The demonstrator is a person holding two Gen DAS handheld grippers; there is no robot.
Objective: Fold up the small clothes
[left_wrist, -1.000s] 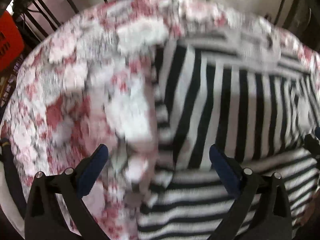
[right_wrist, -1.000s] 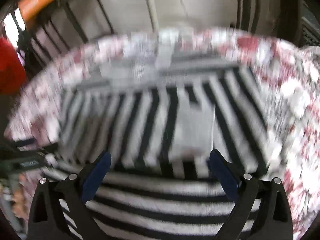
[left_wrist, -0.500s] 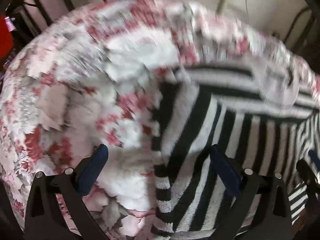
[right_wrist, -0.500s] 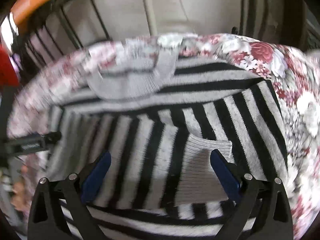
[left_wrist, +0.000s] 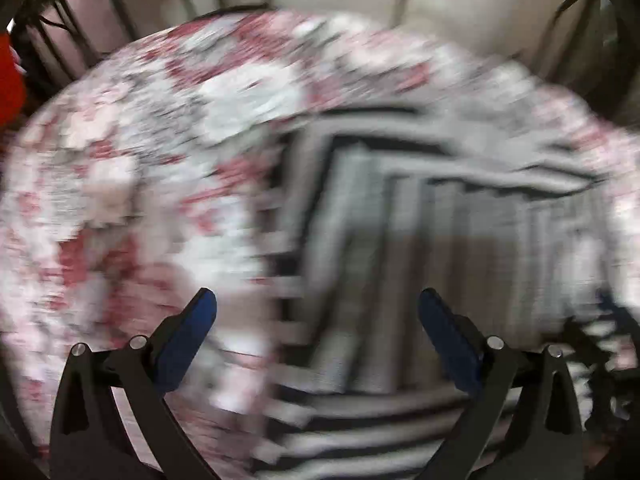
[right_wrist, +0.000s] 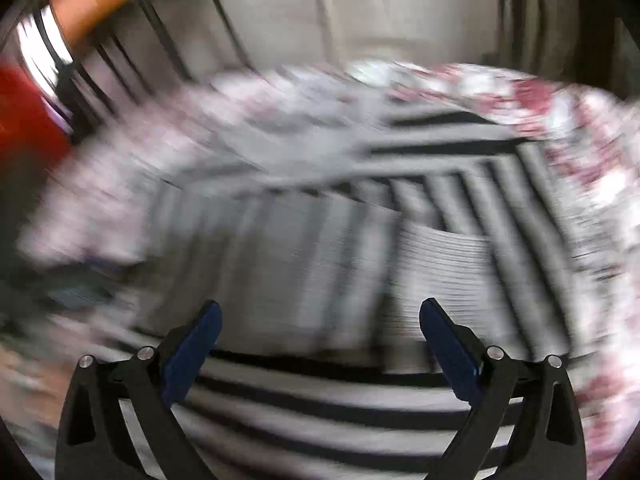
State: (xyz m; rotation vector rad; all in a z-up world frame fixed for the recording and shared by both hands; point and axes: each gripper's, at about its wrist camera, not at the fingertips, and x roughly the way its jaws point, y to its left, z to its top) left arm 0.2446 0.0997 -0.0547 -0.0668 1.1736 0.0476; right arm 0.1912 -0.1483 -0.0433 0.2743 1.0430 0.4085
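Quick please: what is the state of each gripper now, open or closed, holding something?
Left gripper: open, holding nothing, above the striped garment.
Right gripper: open, holding nothing.

Your left black two-finger gripper (left_wrist: 314, 306): angular plastic arms, blue pads (left_wrist: 202, 310), silver screw heads at pivots. Your right black two-finger gripper (right_wrist: 318, 316): identical build, blue pads (right_wrist: 434, 318), same paired screws.

— What carries it all?
— A surface under a red-and-white floral cover (left_wrist: 132, 184), heavily blurred.
— And directly on it?
— A black-and-white striped knit garment (right_wrist: 328, 396), spread flat, with a plain grey ribbed part (right_wrist: 440, 264) on top.
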